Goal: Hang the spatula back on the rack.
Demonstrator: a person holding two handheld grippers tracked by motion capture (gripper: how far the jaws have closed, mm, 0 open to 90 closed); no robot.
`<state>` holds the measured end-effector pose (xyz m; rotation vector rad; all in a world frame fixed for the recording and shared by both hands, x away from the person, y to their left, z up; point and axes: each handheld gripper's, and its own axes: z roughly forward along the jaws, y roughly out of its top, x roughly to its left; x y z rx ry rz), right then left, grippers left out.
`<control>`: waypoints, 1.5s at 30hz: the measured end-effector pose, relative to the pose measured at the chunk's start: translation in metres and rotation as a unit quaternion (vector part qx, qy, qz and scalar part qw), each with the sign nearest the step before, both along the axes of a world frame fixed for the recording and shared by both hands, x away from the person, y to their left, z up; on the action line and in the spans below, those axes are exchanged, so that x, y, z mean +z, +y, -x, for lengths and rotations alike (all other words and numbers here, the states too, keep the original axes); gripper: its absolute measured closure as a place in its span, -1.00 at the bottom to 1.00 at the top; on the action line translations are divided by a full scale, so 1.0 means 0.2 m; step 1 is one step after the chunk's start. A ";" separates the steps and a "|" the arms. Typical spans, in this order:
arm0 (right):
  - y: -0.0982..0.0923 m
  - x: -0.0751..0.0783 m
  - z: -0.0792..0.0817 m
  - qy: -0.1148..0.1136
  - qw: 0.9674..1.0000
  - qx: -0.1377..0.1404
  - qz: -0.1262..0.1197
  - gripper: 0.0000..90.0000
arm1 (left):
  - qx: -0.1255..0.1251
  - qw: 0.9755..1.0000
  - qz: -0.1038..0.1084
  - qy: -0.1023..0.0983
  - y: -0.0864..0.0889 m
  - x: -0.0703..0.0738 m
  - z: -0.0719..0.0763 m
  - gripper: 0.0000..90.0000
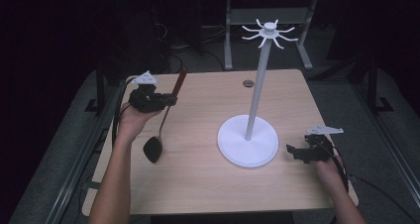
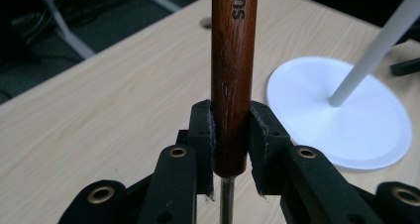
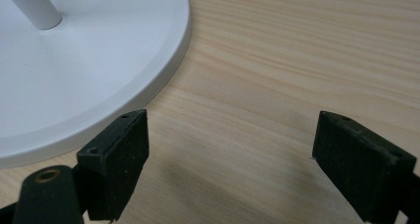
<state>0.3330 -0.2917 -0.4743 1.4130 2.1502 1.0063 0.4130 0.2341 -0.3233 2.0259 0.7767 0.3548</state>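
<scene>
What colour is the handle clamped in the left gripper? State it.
Reddish-brown wood, the handle shows best in the left gripper view.

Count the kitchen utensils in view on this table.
1: a ladle with a brown wooden handle, clamped in the left gripper at the table's left, black bowl hanging low. None hangs on the white stand.

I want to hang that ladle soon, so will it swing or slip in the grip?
The ladle probably swings little: it looks stiff. The left gripper clamps its smooth wooden handle, so it might twist. The black bowl hangs low, likely bottom-heavy.
</scene>
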 end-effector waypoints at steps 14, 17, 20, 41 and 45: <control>0.00 0.00 0.00 0.001 1.000 0.000 0.001 -0.68 | -0.038 0.994 0.078 -0.060 0.07 0.03 0.09 0.64; 0.00 0.00 0.00 0.001 1.000 -0.001 0.002 -0.68 | -0.049 0.991 0.102 -0.064 0.07 0.04 0.10 0.64; 0.00 0.00 0.00 0.001 1.000 -0.001 0.002 -0.68 | -0.060 0.988 0.123 -0.067 0.05 0.05 0.11 0.64; 0.00 0.00 0.00 0.000 1.000 0.000 0.000 -0.68 | -0.121 0.975 0.167 -0.077 -0.12 0.23 0.14 0.64; 0.00 0.00 0.00 0.001 1.000 0.000 0.000 -0.68 | -0.135 0.973 0.167 -0.082 -0.16 0.29 0.13 0.64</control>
